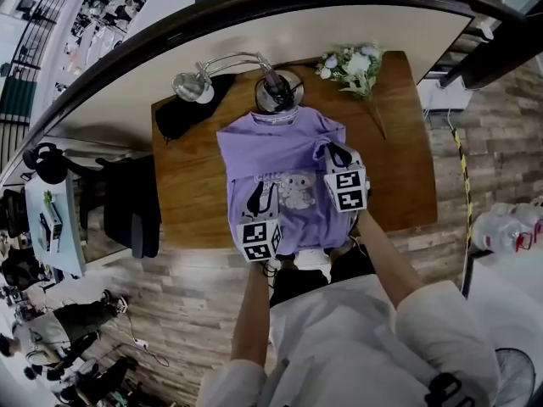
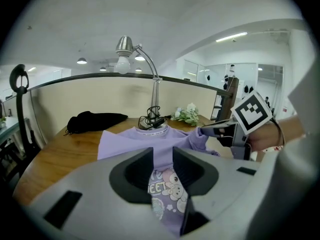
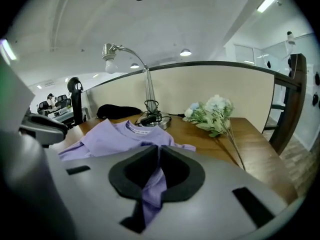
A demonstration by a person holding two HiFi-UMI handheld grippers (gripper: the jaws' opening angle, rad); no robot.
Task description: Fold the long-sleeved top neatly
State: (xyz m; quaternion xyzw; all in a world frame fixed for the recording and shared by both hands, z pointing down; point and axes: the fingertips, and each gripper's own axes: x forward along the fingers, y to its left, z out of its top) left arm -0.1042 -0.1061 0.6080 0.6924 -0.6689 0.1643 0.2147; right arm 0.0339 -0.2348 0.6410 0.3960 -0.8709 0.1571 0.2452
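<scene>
The purple long-sleeved top (image 1: 284,155) lies on the wooden table (image 1: 399,159), collar toward the lamp, its cartoon print facing up. My left gripper (image 1: 265,195) is over the top's near left part. In the left gripper view its jaws (image 2: 162,154) stand partly apart with a thick fold of the printed cloth (image 2: 170,194) pinched between them. My right gripper (image 1: 338,154) is at the top's right side. In the right gripper view (image 3: 158,151) it is shut on a strip of purple cloth (image 3: 152,189) that hangs down from between the jaws. The right gripper (image 2: 220,130) also shows in the left gripper view.
A desk lamp (image 1: 195,86) with a round base and coiled cable (image 1: 278,91) stands just beyond the collar. A black cloth (image 1: 191,108) lies at the back left, a bunch of flowers (image 1: 352,66) at the back right. A dark chair (image 1: 131,206) stands left of the table.
</scene>
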